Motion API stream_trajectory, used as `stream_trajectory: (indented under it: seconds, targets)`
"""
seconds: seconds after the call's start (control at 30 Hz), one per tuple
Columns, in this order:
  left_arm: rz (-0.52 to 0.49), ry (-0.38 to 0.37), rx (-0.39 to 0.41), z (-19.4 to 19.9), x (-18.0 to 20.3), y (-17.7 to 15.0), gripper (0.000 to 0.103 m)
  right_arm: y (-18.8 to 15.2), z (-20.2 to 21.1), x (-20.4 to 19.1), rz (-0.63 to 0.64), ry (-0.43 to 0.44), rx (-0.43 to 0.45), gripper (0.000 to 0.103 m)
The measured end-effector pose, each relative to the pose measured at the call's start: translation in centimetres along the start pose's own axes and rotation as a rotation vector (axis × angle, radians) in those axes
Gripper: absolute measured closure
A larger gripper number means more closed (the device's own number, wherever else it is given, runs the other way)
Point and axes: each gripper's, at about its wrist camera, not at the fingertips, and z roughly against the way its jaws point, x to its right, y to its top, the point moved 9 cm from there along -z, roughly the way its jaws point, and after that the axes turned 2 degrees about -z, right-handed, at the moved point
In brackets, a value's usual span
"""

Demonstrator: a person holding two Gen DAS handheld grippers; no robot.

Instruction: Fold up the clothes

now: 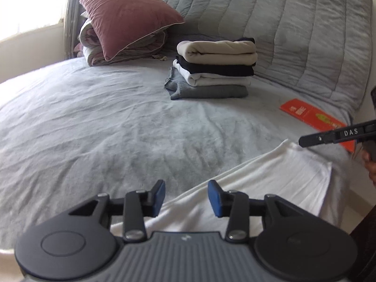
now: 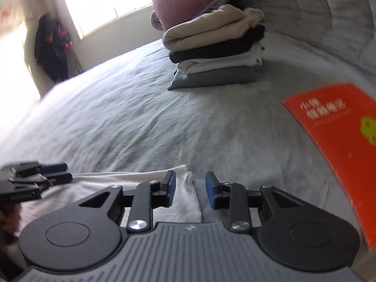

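Observation:
A white garment [image 1: 270,176] lies flat on the grey bed [image 1: 94,129] near its front edge. My left gripper [image 1: 186,192] hovers over the garment's left edge, its blue pads apart and nothing between them. My right gripper [image 2: 190,183] stands open above the far right corner of the white garment [image 2: 117,188], also holding nothing. One finger of the right gripper [image 1: 329,136] reaches in from the right in the left wrist view. The left gripper [image 2: 63,171] shows blurred at the left in the right wrist view. A stack of folded clothes [image 1: 216,68] sits farther back.
An orange booklet [image 2: 340,129] lies on the bed to the right of the garment. A maroon pillow [image 1: 127,14] rests on folded bedding at the back left, against a quilted grey headboard [image 1: 293,23]. A dark jacket [image 2: 51,47] hangs by the window.

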Motion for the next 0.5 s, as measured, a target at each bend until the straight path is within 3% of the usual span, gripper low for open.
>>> stream_trajectory:
  seconds: [0.2,0.3,0.5]
  targets:
    - [0.082,-0.094,-0.024,1.0,1.1,-0.2,0.057,-0.6,1.3,0.7,-0.084,0.031,-0.025,0.07]
    - [0.136,-0.167,-0.048,1.1,1.8,-0.4,0.053,-0.9,1.7,0.2,-0.069,0.027,-0.034,0.062]
    - [0.297,-0.327,-0.125,0.5,3.0,-1.3,0.04,-2.9,0.6,-1.7,0.11,-0.04,-0.095,0.062]
